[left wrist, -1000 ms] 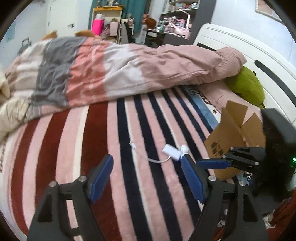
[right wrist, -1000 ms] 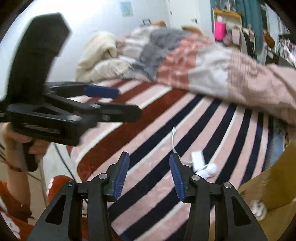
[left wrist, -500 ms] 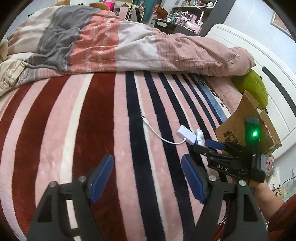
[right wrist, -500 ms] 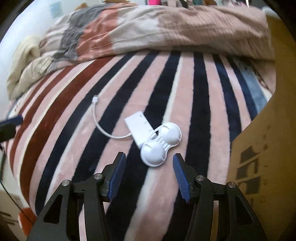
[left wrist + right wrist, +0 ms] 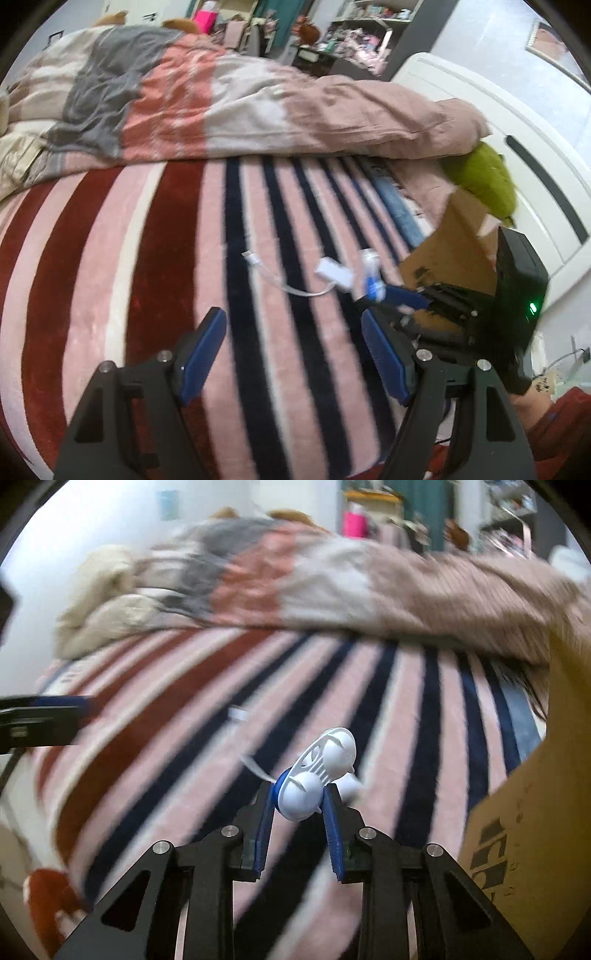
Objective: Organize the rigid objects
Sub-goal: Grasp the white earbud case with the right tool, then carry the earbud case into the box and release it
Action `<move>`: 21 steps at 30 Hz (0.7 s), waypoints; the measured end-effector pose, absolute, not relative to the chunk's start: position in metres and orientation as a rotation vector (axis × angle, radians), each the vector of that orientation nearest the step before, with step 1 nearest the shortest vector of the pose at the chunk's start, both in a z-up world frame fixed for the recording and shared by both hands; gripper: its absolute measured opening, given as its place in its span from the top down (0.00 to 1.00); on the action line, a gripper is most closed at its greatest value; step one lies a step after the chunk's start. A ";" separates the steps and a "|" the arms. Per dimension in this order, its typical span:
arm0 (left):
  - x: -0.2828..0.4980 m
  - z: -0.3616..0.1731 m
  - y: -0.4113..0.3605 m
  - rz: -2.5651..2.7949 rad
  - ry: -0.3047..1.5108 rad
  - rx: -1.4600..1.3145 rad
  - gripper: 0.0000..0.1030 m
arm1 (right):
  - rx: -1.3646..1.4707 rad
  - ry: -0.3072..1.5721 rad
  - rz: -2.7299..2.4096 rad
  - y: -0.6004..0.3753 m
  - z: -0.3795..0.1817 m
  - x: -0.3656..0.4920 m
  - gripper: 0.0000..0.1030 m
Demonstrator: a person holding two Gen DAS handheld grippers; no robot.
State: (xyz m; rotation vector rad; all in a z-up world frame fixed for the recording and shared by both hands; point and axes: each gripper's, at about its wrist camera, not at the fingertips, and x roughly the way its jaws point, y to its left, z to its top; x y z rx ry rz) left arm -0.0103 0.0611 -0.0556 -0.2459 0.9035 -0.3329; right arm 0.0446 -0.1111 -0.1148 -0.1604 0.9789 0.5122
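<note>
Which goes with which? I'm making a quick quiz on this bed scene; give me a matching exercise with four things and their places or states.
Things:
1. white two-domed plastic piece
2. white cable adapter
3. cardboard box
4. left claw

Places or states:
A. open and empty above the striped blanket
B. standing near the headboard
C. clamped in the right claw
D. lying on the blanket

Pairs: 1-C, 2-D, 3-B, 4-A

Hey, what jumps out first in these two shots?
The right gripper, whose jaws have just been closing, pinches a white double-domed plastic piece over the striped blanket. The left gripper hangs open nearer the bed's edge. A cardboard box stands at the right.
</note>
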 end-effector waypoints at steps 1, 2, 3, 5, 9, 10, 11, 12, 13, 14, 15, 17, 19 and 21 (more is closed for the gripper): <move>-0.012 -0.048 0.055 -0.359 0.888 -0.250 0.29 | -0.163 0.965 0.555 -0.108 -0.106 0.040 0.79; -0.014 -0.042 0.050 -0.378 0.877 -0.254 0.29 | -0.169 0.947 0.600 -0.105 -0.096 0.034 0.79; -0.016 -0.035 0.043 -0.408 0.866 -0.262 0.29 | -0.175 0.919 0.654 -0.101 -0.083 0.026 0.79; -0.018 -0.023 0.031 -0.453 0.850 -0.275 0.33 | -0.178 0.880 0.731 -0.097 -0.063 0.016 0.79; -0.015 -0.004 0.006 -0.528 0.836 -0.291 0.55 | -0.178 0.821 0.812 -0.102 -0.031 0.003 0.79; -0.013 0.001 -0.002 -0.540 0.835 -0.290 0.60 | -0.180 0.804 0.818 -0.105 -0.026 0.001 0.79; -0.011 0.003 -0.008 -0.549 0.833 -0.289 0.65 | -0.182 0.784 0.818 -0.110 -0.020 -0.001 0.79; -0.008 0.007 -0.016 -0.563 0.833 -0.285 0.69 | -0.181 0.768 0.816 -0.117 -0.015 -0.002 0.79; -0.006 0.009 -0.025 -0.581 0.838 -0.278 0.76 | -0.177 0.760 0.812 -0.123 -0.011 -0.001 0.79; -0.002 0.011 -0.033 -0.598 0.842 -0.273 0.81 | -0.172 0.752 0.803 -0.131 -0.008 0.000 0.79; 0.001 0.012 -0.042 -0.620 0.843 -0.270 0.83 | -0.170 0.743 0.791 -0.140 -0.005 0.001 0.79; 0.009 0.016 -0.062 -0.645 0.847 -0.251 0.83 | -0.175 0.726 0.763 -0.155 -0.001 0.002 0.79; 0.017 0.018 -0.084 -0.670 0.858 -0.226 0.83 | -0.169 0.720 0.734 -0.173 0.001 0.006 0.79; 0.026 0.019 -0.104 -0.698 0.871 -0.204 0.83 | -0.161 0.724 0.699 -0.193 0.001 0.009 0.79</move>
